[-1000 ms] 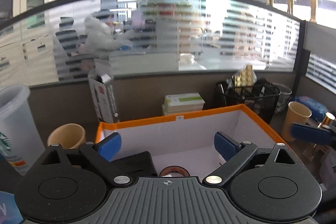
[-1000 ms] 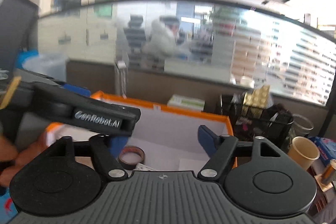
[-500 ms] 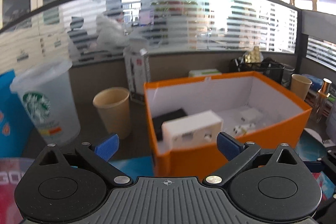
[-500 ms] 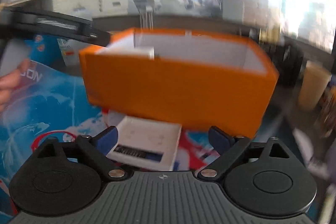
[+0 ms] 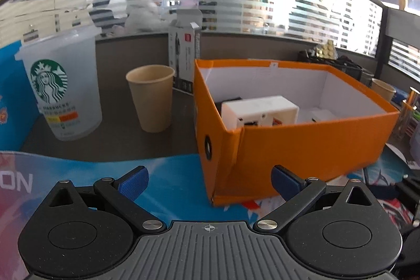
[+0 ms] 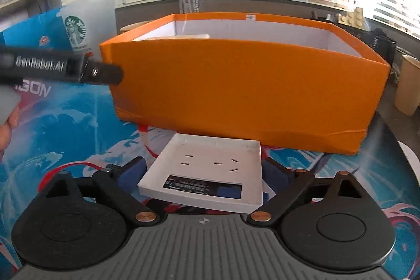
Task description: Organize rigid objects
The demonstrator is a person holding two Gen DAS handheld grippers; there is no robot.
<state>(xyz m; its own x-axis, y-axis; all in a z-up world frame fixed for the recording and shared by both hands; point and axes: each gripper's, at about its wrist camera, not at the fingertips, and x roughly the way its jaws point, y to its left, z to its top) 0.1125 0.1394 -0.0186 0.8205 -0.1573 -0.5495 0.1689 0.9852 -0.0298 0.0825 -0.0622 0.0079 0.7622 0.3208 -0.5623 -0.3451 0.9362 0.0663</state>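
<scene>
Orange box [image 6: 249, 93], white inside, stands on a blue printed mat [image 6: 65, 138].

The mat carries pale wave swirls, red lines and white lettering; the flat lid [image 6: 207, 172] is white with a black label strip. The block [image 5: 258, 110] in the box is white. The paper cup [image 5: 152, 99] is tan, the frosted cup [image 5: 63, 85] bears a green-and-white logo, and the black left gripper [image 5: 208, 179] and right gripper [image 6: 204, 172] have blue pads.

The left gripper [image 5: 208, 179] gapes wide before the orange box [image 5: 302, 138] holding a white block [image 5: 258, 109].
</scene>
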